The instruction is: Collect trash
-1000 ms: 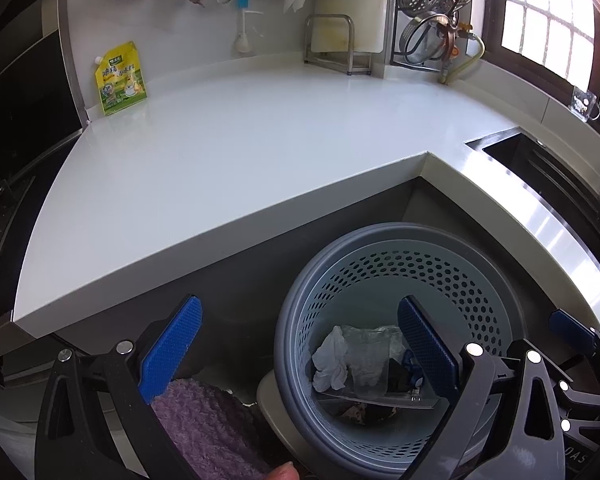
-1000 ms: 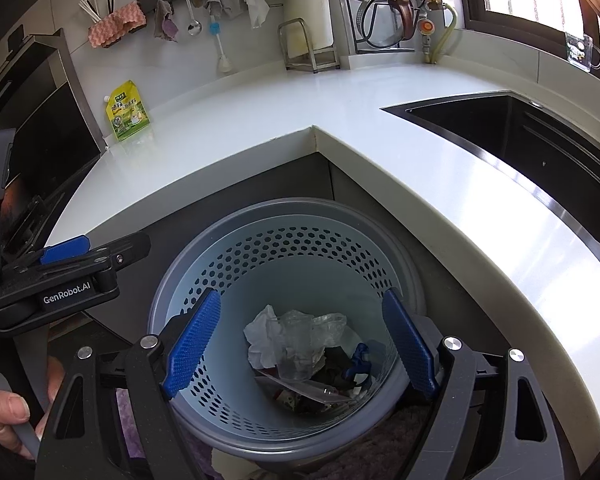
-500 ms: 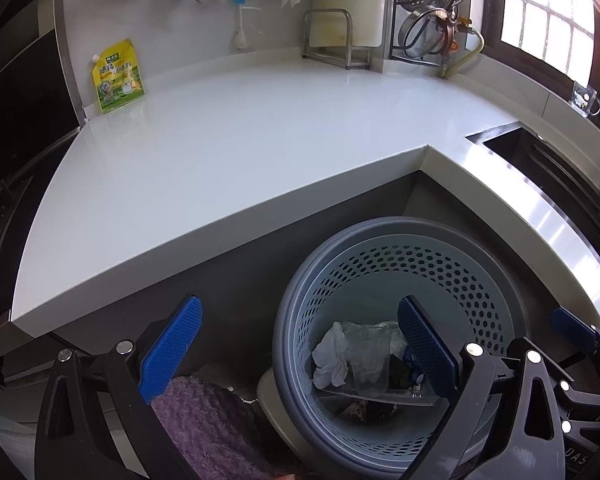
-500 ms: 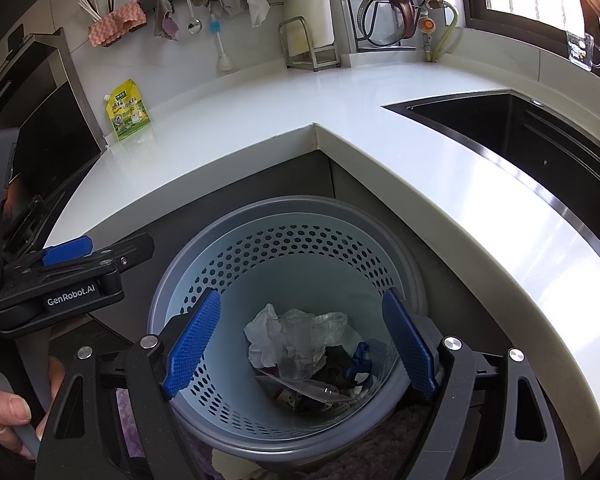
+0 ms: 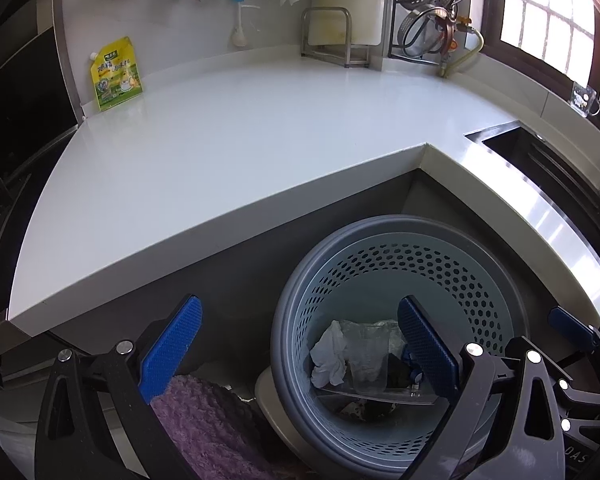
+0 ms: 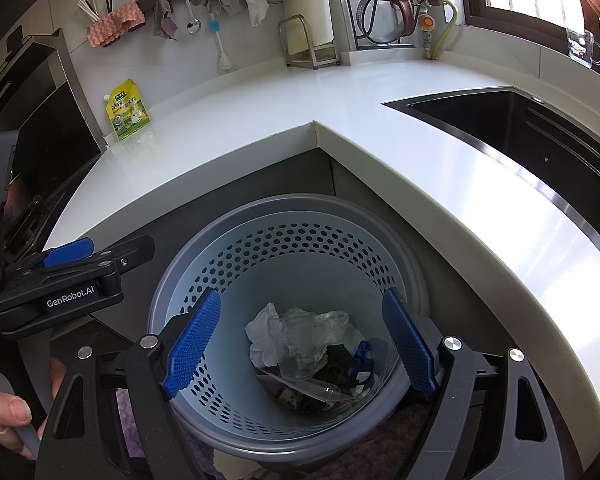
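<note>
Grey-blue perforated bin [image 6: 292,320] sits on the floor in the inside corner under the white desk [image 5: 260,140], w/ trash already in the bottom: a crumpled white tissue [image 6: 266,338], a clear crinkled plastic cup or bag [image 6: 306,338], a flat clear wrapper [image 6: 300,390] and some dark bits plus a blue scrap I can't ID.

Left gripper [image 5: 298,350] hangs above the bin's left rim, fingers wide apart, nothing between them; one pad over a purple mat [image 5: 204,428], the other over the bin opening. Right gripper [image 6: 300,344] is directly over the bin mouth, also spread wide and empty. In the right wrist view the left gripper shows side-on at the left edge, w/ the person's thumb on its handle.

Progress, as a judgement: looks near done or done. The desk is bare of loose rubbish as far as both views reach; only a yellow-green refill pouch [image 5: 116,76] stands at the back wall, and that reads as a product, not trash. Rack, hanging cloths, ladle and brush on the wall are kitchen kit. Sink [image 6: 520,132] interior is dark, can't tell if anything's in it. Floor round the bin mostly hidden by grippers.

What's left, prob: a check of the sink and floor, else nothing.
</note>
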{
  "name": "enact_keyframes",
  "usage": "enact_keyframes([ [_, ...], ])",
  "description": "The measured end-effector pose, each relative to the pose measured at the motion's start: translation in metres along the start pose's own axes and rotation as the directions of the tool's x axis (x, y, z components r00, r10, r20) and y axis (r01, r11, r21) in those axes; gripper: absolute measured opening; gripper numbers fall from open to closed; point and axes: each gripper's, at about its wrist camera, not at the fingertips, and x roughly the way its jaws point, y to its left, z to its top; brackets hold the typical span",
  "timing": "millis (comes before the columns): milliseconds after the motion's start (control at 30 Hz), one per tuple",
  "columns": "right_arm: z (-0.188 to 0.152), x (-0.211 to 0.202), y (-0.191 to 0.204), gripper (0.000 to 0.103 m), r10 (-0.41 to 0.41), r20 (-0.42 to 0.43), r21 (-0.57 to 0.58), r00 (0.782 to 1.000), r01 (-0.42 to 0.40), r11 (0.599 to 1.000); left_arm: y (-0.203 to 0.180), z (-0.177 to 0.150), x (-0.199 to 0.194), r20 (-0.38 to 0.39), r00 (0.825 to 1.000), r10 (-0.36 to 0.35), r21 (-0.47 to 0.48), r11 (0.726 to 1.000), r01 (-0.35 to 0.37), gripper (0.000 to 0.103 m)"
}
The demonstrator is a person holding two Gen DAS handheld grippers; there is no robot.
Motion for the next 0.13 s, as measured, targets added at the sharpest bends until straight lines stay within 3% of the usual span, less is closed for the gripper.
enact_keyframes([
  [133, 0.0002, 0.0003, -0.0001, 0.079, 0.000, -0.001, 0.001, 1.000, 0.000, 1.000, -0.0008, -0.0001, 0.0008, -0.004, 1.000, -0.001, 0.003, 1.000, 0.001, 0.097],
])
